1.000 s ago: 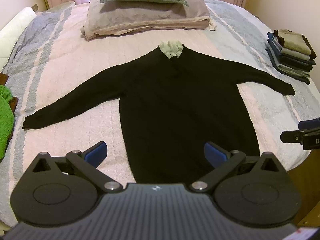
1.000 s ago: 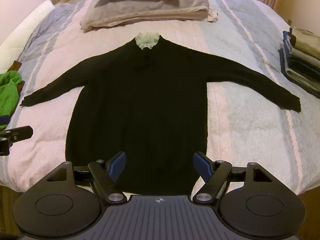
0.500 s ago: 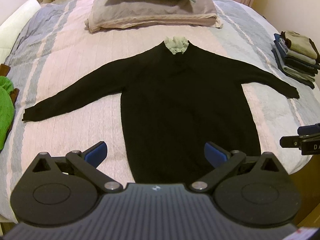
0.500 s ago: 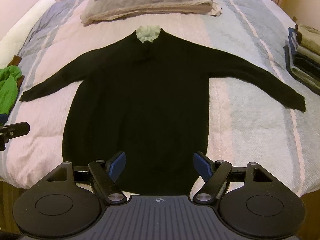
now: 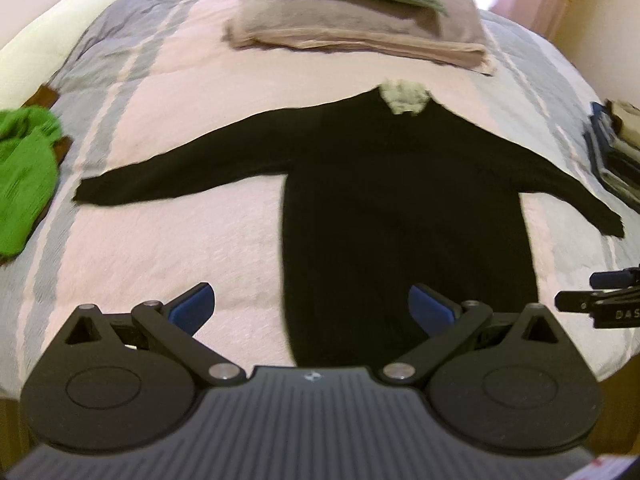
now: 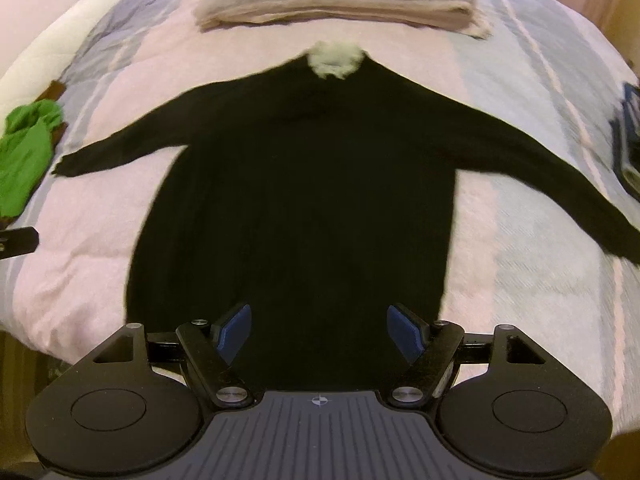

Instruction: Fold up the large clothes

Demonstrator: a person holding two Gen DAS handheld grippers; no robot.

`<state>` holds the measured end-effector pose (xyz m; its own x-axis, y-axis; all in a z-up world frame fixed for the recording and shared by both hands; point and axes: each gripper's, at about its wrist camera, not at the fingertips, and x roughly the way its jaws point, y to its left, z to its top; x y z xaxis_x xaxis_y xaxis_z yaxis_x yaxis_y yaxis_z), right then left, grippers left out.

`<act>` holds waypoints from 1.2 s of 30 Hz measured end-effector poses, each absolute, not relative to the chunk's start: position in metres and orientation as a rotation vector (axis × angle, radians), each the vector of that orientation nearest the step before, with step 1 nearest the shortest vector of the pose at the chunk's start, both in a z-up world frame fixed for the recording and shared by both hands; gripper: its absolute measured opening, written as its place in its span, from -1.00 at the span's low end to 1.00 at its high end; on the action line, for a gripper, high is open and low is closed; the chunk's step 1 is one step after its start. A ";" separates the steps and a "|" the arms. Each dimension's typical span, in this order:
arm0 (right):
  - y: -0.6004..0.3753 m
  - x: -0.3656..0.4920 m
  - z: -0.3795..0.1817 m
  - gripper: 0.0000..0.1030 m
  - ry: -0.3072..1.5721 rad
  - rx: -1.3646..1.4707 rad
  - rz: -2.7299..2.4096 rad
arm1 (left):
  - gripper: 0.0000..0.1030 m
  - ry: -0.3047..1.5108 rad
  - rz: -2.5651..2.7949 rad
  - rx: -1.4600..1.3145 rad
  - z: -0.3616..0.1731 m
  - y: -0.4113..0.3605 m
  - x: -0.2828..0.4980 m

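Observation:
A black long-sleeved sweater with a pale ruffled collar lies flat on the bed, both sleeves spread out to the sides. My left gripper hovers open above the sweater's lower left hem, with nothing between its blue pads. My right gripper is open over the middle of the hem, also holding nothing. In the left wrist view the right gripper's tip shows at the right edge.
The striped pink and grey bedspread covers the bed. Stacked pillows lie at the head. A green garment sits at the left edge, a pile of folded clothes at the right.
Both grippers have moved forward and lower toward the sweater, which now fills more of each view. The left view has shifted leftward. Both stay open; the sweater has not moved.

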<state>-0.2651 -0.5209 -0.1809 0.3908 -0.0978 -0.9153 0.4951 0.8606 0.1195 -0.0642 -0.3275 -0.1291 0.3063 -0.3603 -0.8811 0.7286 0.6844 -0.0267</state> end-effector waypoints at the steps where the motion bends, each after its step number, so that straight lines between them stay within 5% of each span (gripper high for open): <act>1: -0.517 -0.259 -0.179 0.40 1.098 0.394 -0.370 | 0.97 1.025 -0.737 0.414 -0.128 -0.322 -0.057; 18: -0.299 0.016 -0.222 0.37 0.961 -0.050 0.034 | 0.97 0.957 -0.652 0.502 -0.171 -0.189 0.189; 23: -0.228 0.118 -0.287 -0.04 0.929 -0.196 0.180 | 0.97 0.905 -0.781 0.613 -0.214 -0.172 0.272; 33: -0.168 0.238 -0.402 -0.30 0.864 -0.388 0.314 | 0.97 0.908 -0.903 0.644 -0.273 -0.152 0.365; 34: -0.167 0.243 -0.406 -0.74 0.871 -0.387 0.321 | 0.97 0.909 -0.891 0.635 -0.274 -0.150 0.369; 35: -0.168 0.251 -0.406 -0.98 0.884 -0.374 0.317 | 0.97 0.910 -0.879 0.625 -0.274 -0.149 0.370; 36: -0.174 0.252 -0.399 -0.99 0.880 -0.332 0.304 | 0.97 0.912 -0.868 0.615 -0.272 -0.147 0.372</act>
<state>0.2522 -0.1738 -0.3988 0.6008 0.1226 -0.7899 -0.3917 0.9066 -0.1572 0.3716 -0.1474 -0.2725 0.3291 -0.3736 -0.8672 0.8479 0.5211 0.0974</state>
